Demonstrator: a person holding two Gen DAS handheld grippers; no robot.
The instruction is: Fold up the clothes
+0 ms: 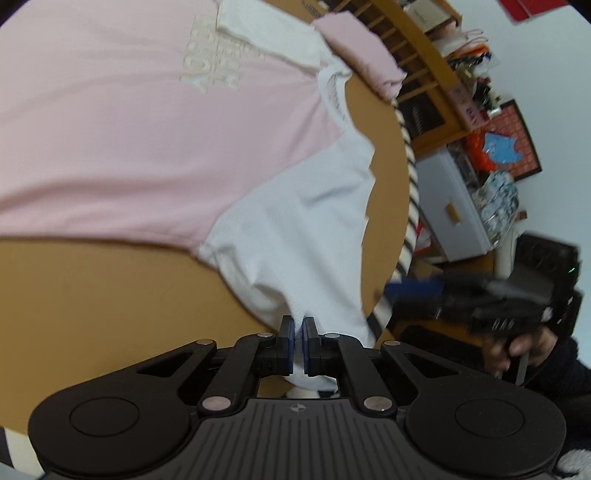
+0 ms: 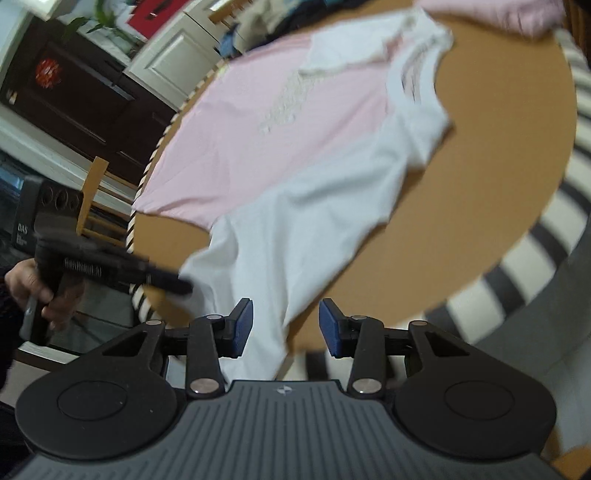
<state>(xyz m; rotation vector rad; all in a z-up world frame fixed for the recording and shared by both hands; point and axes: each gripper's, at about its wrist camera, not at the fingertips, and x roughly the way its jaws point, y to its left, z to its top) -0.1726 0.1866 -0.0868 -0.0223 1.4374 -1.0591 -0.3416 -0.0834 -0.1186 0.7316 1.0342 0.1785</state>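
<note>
Brown round surface holds a pink and white shirt, spread flat. Left gripper has its jaws clamped on the near white sleeve. Right gripper has jaws apart, gripping nothing. Folding looks barely begun.

A T-shirt was laid flat on the round table, its nearer sleeve reaching toward the table's near edge. A folded garment was placed at the far edge, beyond the collar. A second sleeve was found folded onto the shirt's chest.
</note>
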